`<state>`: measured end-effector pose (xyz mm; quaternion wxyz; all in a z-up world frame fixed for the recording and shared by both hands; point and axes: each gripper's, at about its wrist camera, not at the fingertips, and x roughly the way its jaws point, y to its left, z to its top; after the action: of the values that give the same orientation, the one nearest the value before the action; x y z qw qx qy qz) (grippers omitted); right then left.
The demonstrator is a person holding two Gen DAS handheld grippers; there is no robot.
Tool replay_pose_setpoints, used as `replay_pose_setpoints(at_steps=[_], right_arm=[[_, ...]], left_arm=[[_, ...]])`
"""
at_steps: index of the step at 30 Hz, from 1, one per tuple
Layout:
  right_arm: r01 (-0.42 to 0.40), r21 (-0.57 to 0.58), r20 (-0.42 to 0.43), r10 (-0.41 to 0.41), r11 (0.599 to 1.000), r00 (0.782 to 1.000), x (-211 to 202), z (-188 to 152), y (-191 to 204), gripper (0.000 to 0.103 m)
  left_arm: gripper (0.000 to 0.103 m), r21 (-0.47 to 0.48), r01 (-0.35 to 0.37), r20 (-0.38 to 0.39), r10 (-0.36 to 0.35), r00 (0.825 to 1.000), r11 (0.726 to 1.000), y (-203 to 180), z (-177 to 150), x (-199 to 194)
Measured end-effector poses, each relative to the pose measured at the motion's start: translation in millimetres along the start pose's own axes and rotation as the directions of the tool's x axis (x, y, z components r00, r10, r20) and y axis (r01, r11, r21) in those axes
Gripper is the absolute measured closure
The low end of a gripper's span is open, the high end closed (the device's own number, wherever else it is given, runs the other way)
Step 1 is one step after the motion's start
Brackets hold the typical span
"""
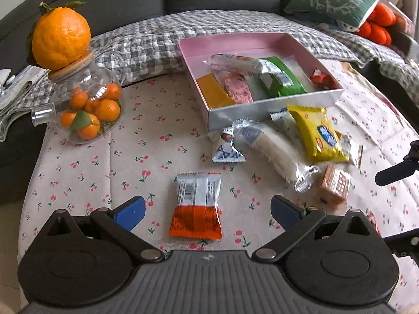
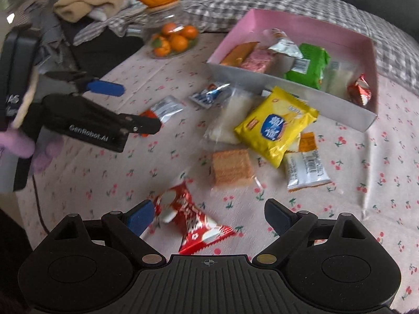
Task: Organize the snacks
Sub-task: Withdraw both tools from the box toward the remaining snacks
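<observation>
Only the right wrist view shows the red packet (image 2: 192,225) between the right gripper's (image 2: 209,216) spread fingers.

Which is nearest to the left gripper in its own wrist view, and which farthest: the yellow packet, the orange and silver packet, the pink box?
1. Orange and silver packet, between the open fingers of the left gripper.
2. Yellow packet, right of centre, in front of the box.
3. Pink box, behind the loose snacks.

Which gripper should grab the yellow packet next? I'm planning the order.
Right, probably. The yellow packet lies ahead of the open right gripper; the left gripper is lined up on the orange-and-silver packet.
</observation>
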<state>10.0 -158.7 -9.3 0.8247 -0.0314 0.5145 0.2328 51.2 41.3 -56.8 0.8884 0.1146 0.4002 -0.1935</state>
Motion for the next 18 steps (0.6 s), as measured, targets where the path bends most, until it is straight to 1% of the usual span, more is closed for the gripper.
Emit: replay_pose_setpoints(at_steps=[2, 6, 9, 12, 14, 18], right_arm=[[-0.008, -0.020, 0.019, 0.008, 1.000, 1.000, 1.7, -7.8, 2.3, 0.010], [-0.013, -0.074, 0.042, 0.016, 0.997, 0.999, 7.0, -20.5, 9.2, 0.010], [-0.001, -0.136, 0.029, 0.005, 0.991, 1.000, 15.2, -29.9, 16.9, 0.010], [0.039, -0.213, 0.048, -0.029, 0.976, 0.998, 21.0, -38.9, 25.5, 0.004], [0.047, -0.219, 0.062, -0.034, 0.975, 0.997, 24.0, -40.9, 27.0, 0.000], [0.058, -0.205, 0.105, -0.037, 0.977, 0.994, 26.0, -42.5, 25.9, 0.000]], left_arm=[[0.001, 0.012, 0.015, 0.003, -0.015, 1.000, 1.000, -1.0, -4.3, 1.8], [0.001, 0.042, 0.019, 0.012, -0.020, 1.000, 0.999, -3.0, -12.5, 6.8], [0.001, 0.052, 0.014, 0.003, -0.014, 1.000, 0.999, -3.9, -18.7, 15.0], [0.001, 0.060, -0.022, 0.008, 0.021, 1.000, 0.998, -3.8, -23.7, 23.4], [0.000, 0.041, -0.017, 0.023, 0.016, 1.000, 0.999, -0.9, -26.3, 25.9], [0.000, -0.004, -0.002, 0.026, 0.002, 1.000, 1.000, 5.2, -24.3, 29.9]])
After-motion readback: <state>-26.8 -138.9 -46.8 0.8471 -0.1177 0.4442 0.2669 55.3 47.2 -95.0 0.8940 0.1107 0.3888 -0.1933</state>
